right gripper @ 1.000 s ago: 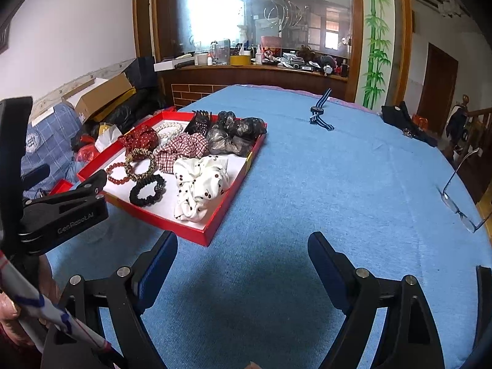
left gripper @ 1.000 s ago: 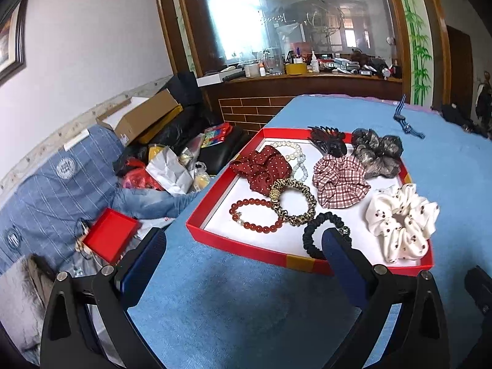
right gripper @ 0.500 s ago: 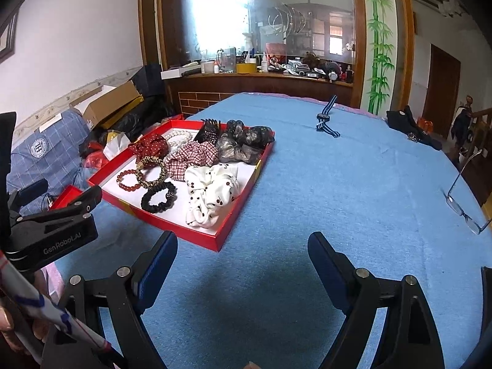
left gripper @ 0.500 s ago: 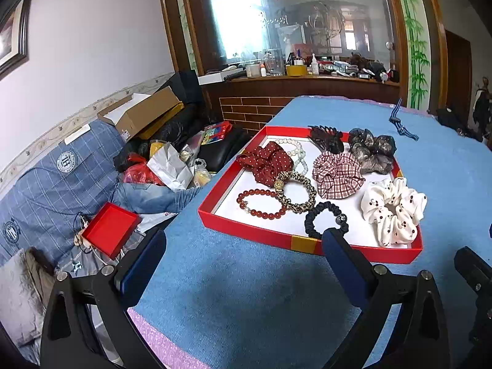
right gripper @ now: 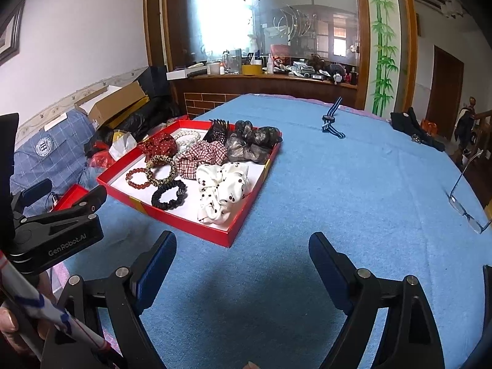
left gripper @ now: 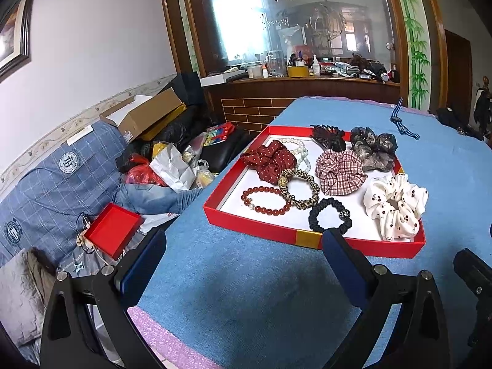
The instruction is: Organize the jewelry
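sitting in the right centre of the left wrist view, the red tray lies just ahead of the left gripper, nearer than the right gripper; both jaws stand apart, empty.

Lived-in home, prob. a dining/living rm: big wood-framed etched mirror over a cluttered brown wooden sideboard, blue-cloth-covered table, blue plaid fabric sofa piled w/ an open brown cardboard box.

Both wrist views face the red tray, seemingly near.
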A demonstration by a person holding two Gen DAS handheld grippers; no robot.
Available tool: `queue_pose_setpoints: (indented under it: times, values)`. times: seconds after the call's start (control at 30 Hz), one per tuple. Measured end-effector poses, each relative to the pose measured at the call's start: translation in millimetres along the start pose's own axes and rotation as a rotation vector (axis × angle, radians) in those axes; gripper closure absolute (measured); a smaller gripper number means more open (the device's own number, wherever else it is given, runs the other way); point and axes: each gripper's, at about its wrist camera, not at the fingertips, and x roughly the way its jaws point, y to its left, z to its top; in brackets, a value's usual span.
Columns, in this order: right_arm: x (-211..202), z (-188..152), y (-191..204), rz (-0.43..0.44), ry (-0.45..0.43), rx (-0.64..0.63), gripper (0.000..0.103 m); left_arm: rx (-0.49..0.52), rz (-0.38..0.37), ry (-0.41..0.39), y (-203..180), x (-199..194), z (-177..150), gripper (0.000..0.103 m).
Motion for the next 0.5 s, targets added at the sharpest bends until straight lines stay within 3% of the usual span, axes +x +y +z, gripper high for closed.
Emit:
queue_pose_setpoints:
  times: [0.5]
  values:
    - [4.9, -2.3, -2.2, 0.003, 0.021, 0.007, 0.012, 0.014, 0.01, 0.019, -1.3, 8.5, -1.2, 0.002]
